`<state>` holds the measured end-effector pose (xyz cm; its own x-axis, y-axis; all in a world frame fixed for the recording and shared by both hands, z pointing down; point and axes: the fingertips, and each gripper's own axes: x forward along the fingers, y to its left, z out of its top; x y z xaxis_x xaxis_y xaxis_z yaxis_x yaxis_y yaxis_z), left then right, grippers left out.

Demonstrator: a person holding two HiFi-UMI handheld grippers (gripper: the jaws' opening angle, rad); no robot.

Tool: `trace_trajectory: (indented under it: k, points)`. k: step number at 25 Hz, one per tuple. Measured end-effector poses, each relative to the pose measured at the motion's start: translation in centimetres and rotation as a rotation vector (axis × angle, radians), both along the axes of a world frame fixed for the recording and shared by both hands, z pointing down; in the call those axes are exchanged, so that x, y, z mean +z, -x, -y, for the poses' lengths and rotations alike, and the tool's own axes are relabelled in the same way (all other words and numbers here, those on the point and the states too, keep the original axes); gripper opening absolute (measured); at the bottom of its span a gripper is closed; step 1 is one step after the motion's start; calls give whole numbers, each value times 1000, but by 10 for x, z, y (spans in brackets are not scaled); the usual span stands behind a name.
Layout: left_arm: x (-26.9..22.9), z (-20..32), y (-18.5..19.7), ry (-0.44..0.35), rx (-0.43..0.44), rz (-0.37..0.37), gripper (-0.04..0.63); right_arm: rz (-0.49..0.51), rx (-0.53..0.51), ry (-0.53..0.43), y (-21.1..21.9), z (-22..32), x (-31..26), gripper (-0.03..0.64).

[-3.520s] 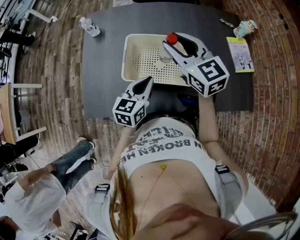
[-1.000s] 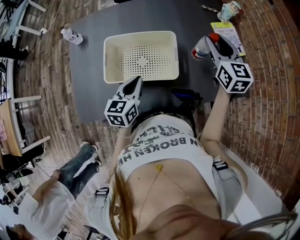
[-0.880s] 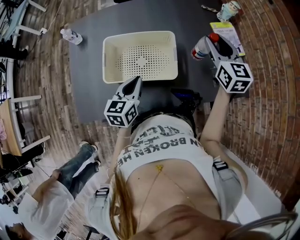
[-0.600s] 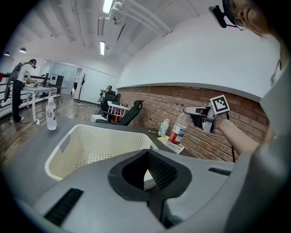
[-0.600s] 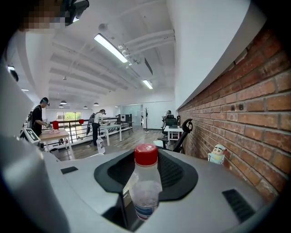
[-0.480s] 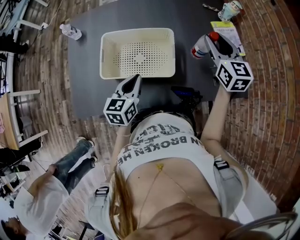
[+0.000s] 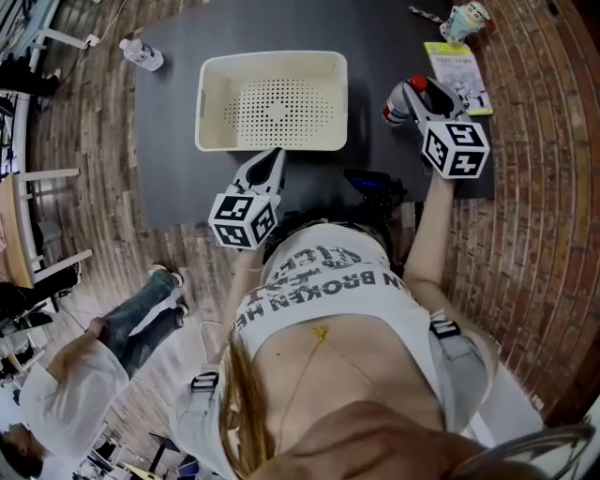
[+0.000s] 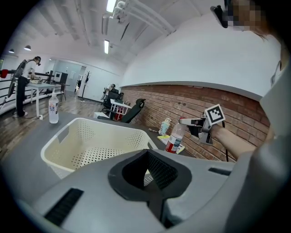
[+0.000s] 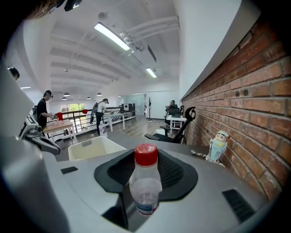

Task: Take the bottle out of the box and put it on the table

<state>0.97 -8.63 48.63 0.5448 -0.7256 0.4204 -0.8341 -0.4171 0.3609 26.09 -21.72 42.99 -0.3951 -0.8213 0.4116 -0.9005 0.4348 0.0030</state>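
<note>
- Bottle [image 7: 397, 103]: out of the box [image 7: 200, 112], held upright in your right gripper [image 7: 411, 94] over the right part of the table [image 7: 169, 178]. No view shows whether its base touches the tabletop.
- Right gripper: jaws closed on the bottle, one on each side. From the left gripper view the hold looks high, just under the red cap.
- Left gripper [image 7: 275, 159]: jaws together, nothing between them, near the table's near edge, just in front of the box.
- Handling, my read: small clear plastic, little or no liquid showing, so light. Thin walls will likely dent under a hard squeeze, and the smooth sides may slip. The stiffer neck and shoulder look like the better hold. A light, narrow bottle tips easily, so set it flat before you open the jaws.
- Edges: the table's right edge lies near your right gripper. A yellow booklet [image 7: 456, 67] lies just beyond the bottle, and a small figurine [image 7: 467, 17] stands at the far right corner.
- Open room: a bare dark strip between the box's right wall and the booklet. Another bottle [image 7: 142, 54] stands at the far left corner, well apart.
</note>
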Motion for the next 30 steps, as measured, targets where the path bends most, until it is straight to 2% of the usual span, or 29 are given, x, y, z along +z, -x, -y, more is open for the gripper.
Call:
trace_trajectory:
  k: [14, 30]
  points:
    - [6, -1, -1, 19, -29, -12, 0, -50, -10, 108, -5, -6, 73, 152]
    - [11, 6, -7, 30, -17, -27, 0, -13, 14, 24, -4, -6, 77, 153]
